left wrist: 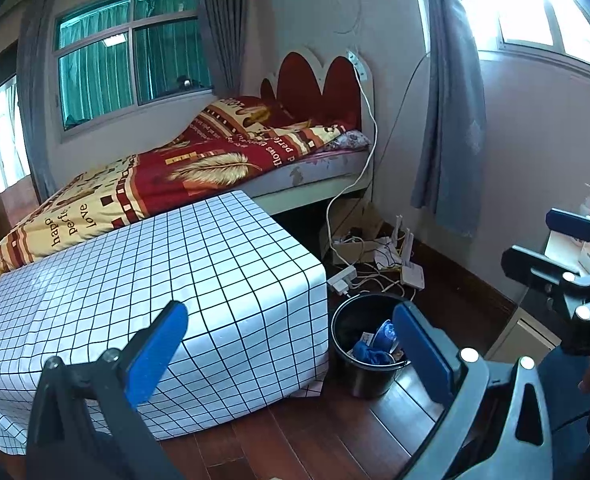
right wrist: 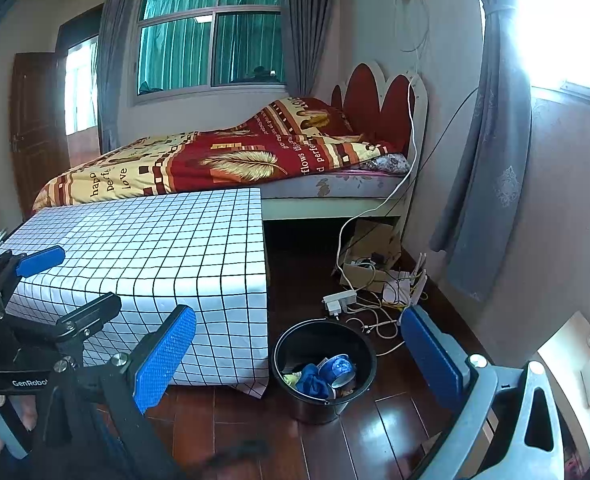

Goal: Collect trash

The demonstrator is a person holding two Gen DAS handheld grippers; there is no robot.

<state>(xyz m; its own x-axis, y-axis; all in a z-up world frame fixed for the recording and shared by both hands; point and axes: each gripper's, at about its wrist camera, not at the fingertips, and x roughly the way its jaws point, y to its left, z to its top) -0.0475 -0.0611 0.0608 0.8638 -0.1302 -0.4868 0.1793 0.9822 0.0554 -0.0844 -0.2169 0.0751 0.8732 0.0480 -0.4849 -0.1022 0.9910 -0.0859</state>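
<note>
Now both tools wide open, holding nothing.
Left tool [left wrist: 291, 354] and right tool [right wrist: 299, 356] above black bucket [right wrist: 295, 340] with trash [right wrist: 327, 372], beside checkered counter [right wrist: 155, 248].

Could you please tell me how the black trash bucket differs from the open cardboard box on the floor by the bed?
The round black plastic bucket stands beside the checked-cloth table; the brown cardboard box sits farther back, by the bed's headboard end. The bucket holds blue and white trash; the box holds cables and what look like small devices. The bucket is rigid and round; the box is angular, its flaps open. Both rest on the dark wooden floor.
</note>
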